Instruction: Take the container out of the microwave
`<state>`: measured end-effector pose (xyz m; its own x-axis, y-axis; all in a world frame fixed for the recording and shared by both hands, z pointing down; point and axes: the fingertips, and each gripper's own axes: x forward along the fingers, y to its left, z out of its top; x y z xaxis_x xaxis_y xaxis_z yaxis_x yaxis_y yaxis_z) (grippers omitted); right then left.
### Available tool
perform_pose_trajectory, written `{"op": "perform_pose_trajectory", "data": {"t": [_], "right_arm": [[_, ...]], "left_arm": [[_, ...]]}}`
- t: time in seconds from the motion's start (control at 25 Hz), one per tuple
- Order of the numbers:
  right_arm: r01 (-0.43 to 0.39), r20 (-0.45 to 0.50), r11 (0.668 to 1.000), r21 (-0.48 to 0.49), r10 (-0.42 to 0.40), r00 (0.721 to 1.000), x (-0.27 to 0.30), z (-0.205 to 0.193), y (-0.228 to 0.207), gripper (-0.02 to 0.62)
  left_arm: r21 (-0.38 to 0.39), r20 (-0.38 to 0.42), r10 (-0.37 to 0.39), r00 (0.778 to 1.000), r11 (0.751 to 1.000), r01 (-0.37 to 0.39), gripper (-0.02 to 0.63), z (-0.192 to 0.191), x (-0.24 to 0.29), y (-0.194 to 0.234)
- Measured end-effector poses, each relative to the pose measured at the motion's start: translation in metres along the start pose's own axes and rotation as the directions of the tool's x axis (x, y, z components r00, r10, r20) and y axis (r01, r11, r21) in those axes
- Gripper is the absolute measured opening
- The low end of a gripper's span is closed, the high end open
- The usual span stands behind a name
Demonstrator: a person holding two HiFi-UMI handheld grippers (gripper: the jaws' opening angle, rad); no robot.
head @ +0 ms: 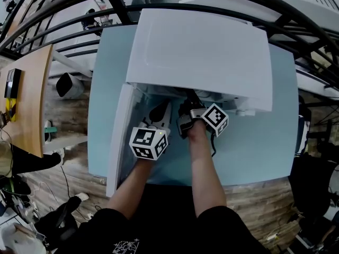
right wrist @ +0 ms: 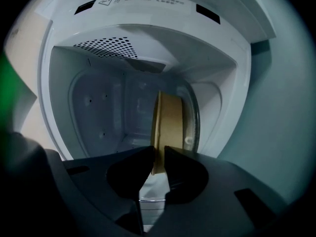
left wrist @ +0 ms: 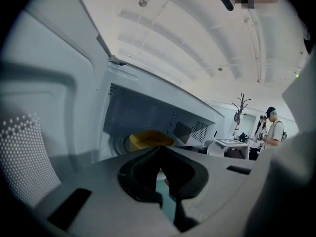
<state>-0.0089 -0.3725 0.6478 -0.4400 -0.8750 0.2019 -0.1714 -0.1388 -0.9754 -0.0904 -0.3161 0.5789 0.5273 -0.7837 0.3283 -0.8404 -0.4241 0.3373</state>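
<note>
The white microwave point(head: 201, 52) stands on a pale blue table point(head: 254, 152) with its door point(head: 119, 136) swung open to the left. In the left gripper view a yellow container point(left wrist: 148, 139) sits inside the cavity. The right gripper view, which is rolled, shows that container point(right wrist: 170, 122) edge-on. My right gripper point(right wrist: 158, 154) reaches into the cavity and is shut on the container's rim, a pad on each side. In the head view the right gripper point(head: 188, 103) hides the container. My left gripper point(head: 160, 112) hangs by the open door, jaws point(left wrist: 160, 152) together with nothing between them.
A glass turntable point(right wrist: 196, 115) lies under the container. A wooden desk point(head: 26, 105) stands at the left beyond the table edge, over a floor with cables. Dark railings point(head: 79, 4) curve behind the microwave. A person point(left wrist: 271, 130) stands far off in the room.
</note>
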Motion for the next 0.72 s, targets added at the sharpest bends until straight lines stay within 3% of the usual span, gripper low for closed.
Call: {"op": "perform_pose_trajectory", "data": {"t": [0.72], "right_arm": [[-0.005,-0.021,1.000,-0.018,0.005,1.000,-0.0069,-0.0012,0.0056,0.021]], "left_arm": [[0.004,0.006,0.004,1.000,1.000,-0.004,0.006,0.0045,-0.0031,-0.0015]]}}
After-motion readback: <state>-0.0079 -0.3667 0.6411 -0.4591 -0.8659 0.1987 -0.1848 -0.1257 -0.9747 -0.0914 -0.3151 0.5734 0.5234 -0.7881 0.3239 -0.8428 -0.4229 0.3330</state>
